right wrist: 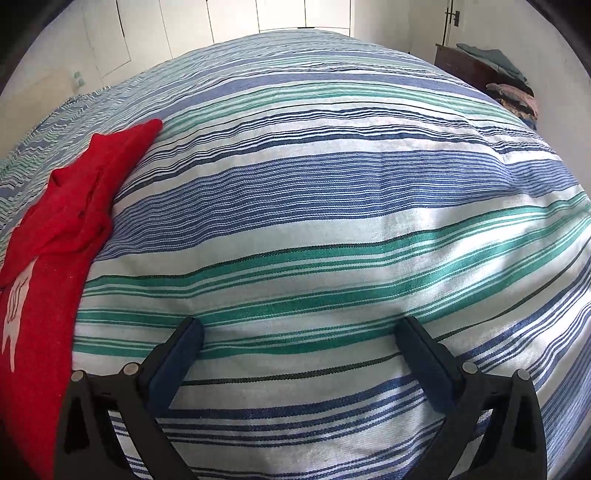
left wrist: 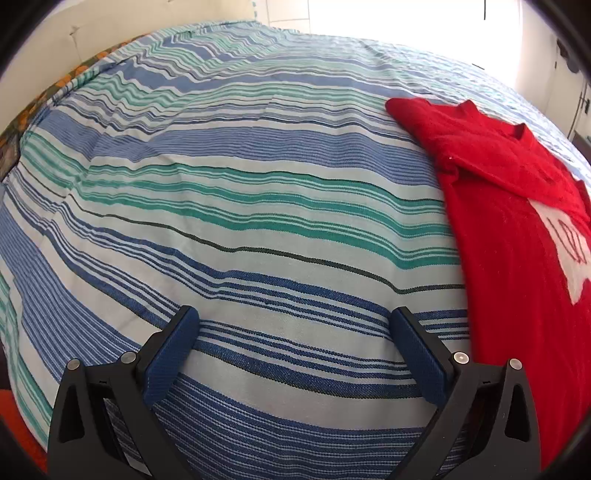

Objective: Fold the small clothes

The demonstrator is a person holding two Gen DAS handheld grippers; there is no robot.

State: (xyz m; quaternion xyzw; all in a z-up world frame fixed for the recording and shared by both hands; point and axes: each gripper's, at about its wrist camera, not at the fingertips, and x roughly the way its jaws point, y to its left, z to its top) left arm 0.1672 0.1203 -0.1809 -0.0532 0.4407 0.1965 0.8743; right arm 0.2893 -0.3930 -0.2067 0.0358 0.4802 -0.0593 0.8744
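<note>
A small red shirt [left wrist: 517,229] with a white print lies spread on the striped bedspread [left wrist: 240,206], at the right of the left wrist view. Its sleeves look folded in near the collar. It also shows at the left of the right wrist view [right wrist: 48,258]. My left gripper [left wrist: 295,317] is open and empty over the bare bedspread, just left of the shirt's edge. My right gripper [right wrist: 299,326] is open and empty over the bedspread [right wrist: 332,192], to the right of the shirt.
The bed fills both views. A dark wooden dresser [right wrist: 465,66] with piled clothes [right wrist: 513,92] stands past the bed's far right corner. White cupboard doors [right wrist: 258,14] line the far wall. A bright window [left wrist: 406,18] lies behind the bed.
</note>
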